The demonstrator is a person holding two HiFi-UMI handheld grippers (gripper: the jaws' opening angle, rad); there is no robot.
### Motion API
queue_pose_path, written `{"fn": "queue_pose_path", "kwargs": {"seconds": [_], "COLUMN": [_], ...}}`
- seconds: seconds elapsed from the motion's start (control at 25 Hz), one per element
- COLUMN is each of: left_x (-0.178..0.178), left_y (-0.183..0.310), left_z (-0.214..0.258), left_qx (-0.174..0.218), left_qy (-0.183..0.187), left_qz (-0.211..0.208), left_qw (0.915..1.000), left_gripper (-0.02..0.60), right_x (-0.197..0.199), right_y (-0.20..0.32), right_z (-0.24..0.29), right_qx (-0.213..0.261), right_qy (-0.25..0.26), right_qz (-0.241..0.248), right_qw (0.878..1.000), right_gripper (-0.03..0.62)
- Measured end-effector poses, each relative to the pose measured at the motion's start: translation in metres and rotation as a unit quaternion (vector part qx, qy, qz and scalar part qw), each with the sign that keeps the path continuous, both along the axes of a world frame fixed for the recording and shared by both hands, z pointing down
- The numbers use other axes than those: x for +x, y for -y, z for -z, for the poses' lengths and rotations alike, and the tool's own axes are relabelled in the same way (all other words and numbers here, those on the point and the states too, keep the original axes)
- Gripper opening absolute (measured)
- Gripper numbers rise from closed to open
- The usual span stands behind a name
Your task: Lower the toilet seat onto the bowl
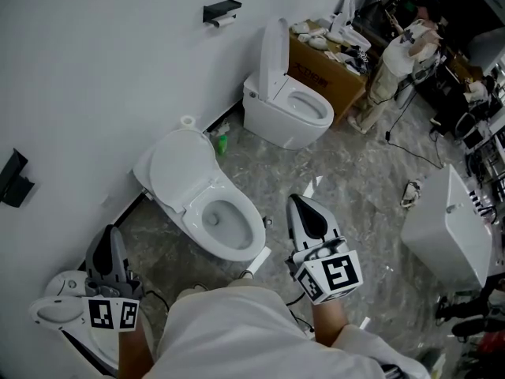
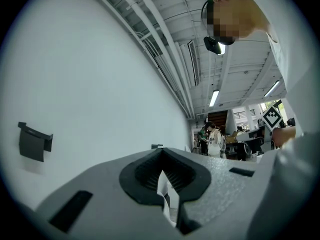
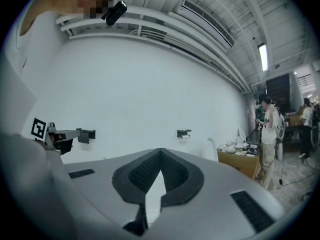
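The toilet seat (image 1: 183, 166) stands up behind the open bowl (image 1: 254, 242). The left tool (image 1: 102, 239) and right tool (image 1: 300, 205) are both pressed together. They hold nothing and touch nothing.

no legible text, print on cardboard box (image 1: 319, 76) too small to read
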State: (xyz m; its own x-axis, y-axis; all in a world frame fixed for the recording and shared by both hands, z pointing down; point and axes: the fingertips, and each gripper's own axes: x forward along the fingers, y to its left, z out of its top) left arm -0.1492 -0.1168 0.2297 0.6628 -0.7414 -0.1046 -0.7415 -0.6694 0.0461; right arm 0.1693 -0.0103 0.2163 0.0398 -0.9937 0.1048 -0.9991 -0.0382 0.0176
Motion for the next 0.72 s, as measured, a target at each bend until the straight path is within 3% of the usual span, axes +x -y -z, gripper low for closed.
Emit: {"fn": "queue_pose_path", "kwargs": {"seconds": [0.72], "left_x": [-0.002], "left_y": [-0.014], "left_z": [-0.007], "left_qx": [-0.008], "left_qy": [-0.001], "left_qz": [0.011], "left_qw": [0.9999], "left_gripper": [0.003], "right_x": [-0.009], "right_y": [0.001], "right_z": [-0.002], "right_qx": [-0.005], "right_qy": [-0.011], "right_qz": [0.023], "right_qw": [1.000], "right_gripper": [-0.003]}}
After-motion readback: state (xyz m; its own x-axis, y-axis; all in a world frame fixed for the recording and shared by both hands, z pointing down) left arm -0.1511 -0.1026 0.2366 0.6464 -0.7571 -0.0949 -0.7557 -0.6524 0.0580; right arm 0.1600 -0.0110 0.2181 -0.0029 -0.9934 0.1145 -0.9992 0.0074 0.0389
